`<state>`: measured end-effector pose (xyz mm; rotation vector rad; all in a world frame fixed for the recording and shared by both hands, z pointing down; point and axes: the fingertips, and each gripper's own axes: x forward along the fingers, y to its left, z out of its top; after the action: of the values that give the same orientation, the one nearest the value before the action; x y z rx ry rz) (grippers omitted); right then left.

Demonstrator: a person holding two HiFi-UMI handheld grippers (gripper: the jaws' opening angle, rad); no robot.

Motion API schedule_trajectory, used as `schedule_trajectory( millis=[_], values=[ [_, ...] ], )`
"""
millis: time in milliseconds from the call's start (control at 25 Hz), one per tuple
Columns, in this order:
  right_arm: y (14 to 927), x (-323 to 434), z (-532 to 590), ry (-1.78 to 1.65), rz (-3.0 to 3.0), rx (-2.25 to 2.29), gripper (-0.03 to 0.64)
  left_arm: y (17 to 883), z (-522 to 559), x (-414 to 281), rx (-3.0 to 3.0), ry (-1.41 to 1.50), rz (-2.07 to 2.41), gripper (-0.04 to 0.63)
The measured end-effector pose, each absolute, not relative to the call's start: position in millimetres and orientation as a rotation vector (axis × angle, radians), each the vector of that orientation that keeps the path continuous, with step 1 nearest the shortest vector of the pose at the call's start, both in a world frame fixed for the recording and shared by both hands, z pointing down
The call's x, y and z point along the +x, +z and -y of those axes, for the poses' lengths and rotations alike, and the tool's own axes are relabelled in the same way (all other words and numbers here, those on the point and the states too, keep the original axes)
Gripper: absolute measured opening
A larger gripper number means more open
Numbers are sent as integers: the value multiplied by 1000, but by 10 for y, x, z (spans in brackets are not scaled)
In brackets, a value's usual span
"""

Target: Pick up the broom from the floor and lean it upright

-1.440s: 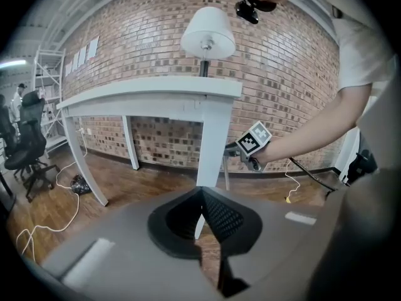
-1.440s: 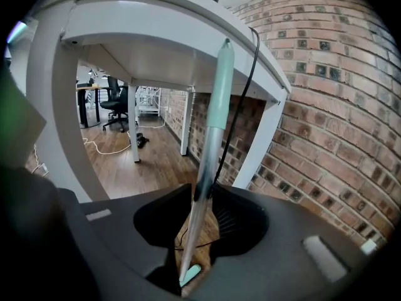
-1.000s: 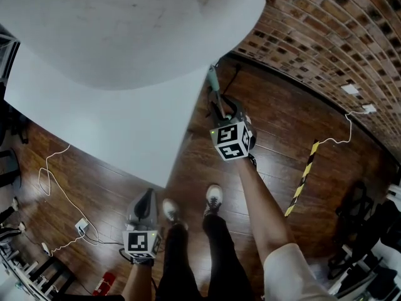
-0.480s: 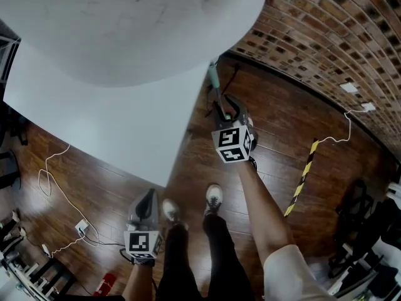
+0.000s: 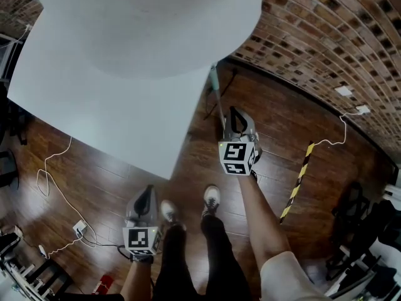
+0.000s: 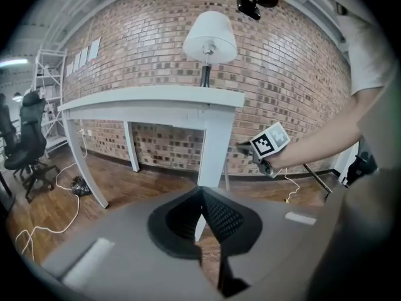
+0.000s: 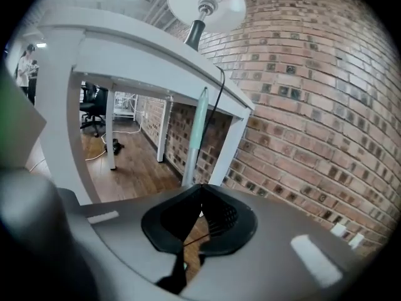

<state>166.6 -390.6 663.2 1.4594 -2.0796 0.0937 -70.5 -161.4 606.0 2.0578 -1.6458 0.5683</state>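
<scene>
The jaws of the left gripper (image 6: 201, 192) are pressed together with nothing between them. In the head view it hangs low on the left, over the wooden floor (image 5: 207, 162) and just left of my operator's shoes (image 5: 213, 196). A white cable (image 5: 56, 187) trails across the boards further left.

Ahead of it stands the white bench (image 5: 125, 111), with a lamp (image 6: 210, 36) on top; seen from above, the lampshade covers much of the bench.

The broom (image 5: 215, 80) is off the floor and upright. Its pale green handle rests against the bench's right-hand edge near the corner leg, with the thin shaft running down toward the floor. From the right gripper view the handle (image 7: 195, 140) rises just beyond the jaw tips, close beside the leg and apart from the jaws. I can't make out the broom's head, as the gripper body covers it from above.

The right gripper (image 5: 234, 110) sits just short of the shaft. Its jaws have just been closing and now meet, with nothing caught between them. The broom is not in its grip.

To the right, a brick wall (image 5: 326, 36) curves round, and a yellow-and-black strip (image 5: 299, 180) lies on the floor below it.
</scene>
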Motion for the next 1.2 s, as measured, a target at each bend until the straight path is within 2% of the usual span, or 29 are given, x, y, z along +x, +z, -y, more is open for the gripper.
schedule_trajectory(
  millis=[200,440,840,1200],
  values=[
    [6274,1843,3568,120,2059,1522,13,5792,1700,-794,2101,524,1651,0],
    [5573,1971,3011,175,2060,1599,12,5029,1870,-1007,2209,497,1696,0],
    [3994,1941,2204,178,2161,1710,13,3583,1908,-1177,2316,324,1795,0],
    [2277,1966,1946,-6,2320,1829,14,2104,1824,-850,2530,140,1784,0]
  ],
)
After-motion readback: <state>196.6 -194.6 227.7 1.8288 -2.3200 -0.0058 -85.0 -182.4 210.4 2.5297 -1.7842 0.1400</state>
